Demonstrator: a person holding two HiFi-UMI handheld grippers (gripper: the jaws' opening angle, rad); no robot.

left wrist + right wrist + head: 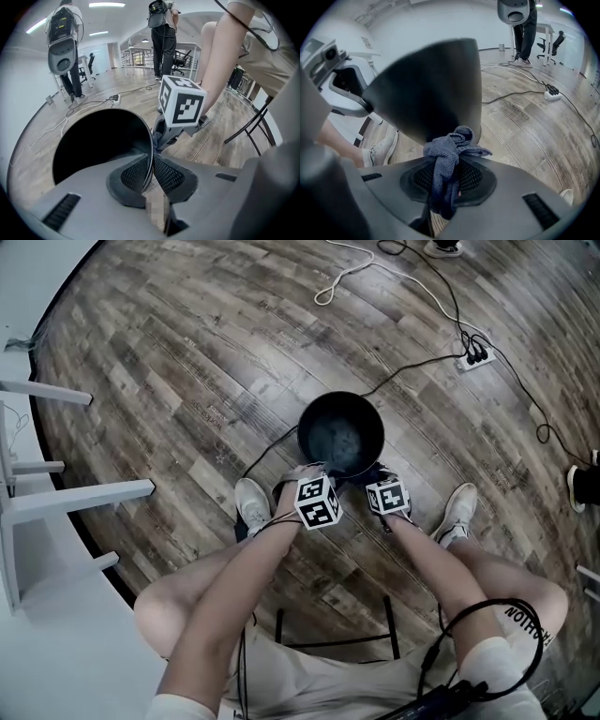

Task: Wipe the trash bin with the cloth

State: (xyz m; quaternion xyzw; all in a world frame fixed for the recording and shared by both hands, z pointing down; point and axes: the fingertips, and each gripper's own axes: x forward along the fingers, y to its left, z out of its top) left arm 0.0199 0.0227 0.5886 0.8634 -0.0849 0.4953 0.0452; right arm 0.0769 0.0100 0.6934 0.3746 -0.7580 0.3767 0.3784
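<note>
My left gripper (pixel 152 164) is clamped on the rim of the black trash bin (pixel 340 435), which sits on the wooden floor (pixel 187 352) just ahead of the person's shoes (pixel 251 504). My right gripper (pixel 449 176) pinches the bunched blue-grey cloth (pixel 450 147). The cloth seems to press against the bin's outer wall, though that contact is hard to see.

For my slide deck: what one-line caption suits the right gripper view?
Right gripper, shut on a bunched blue-grey cloth, holds it at the outer wall of the dark trash bin.
</note>
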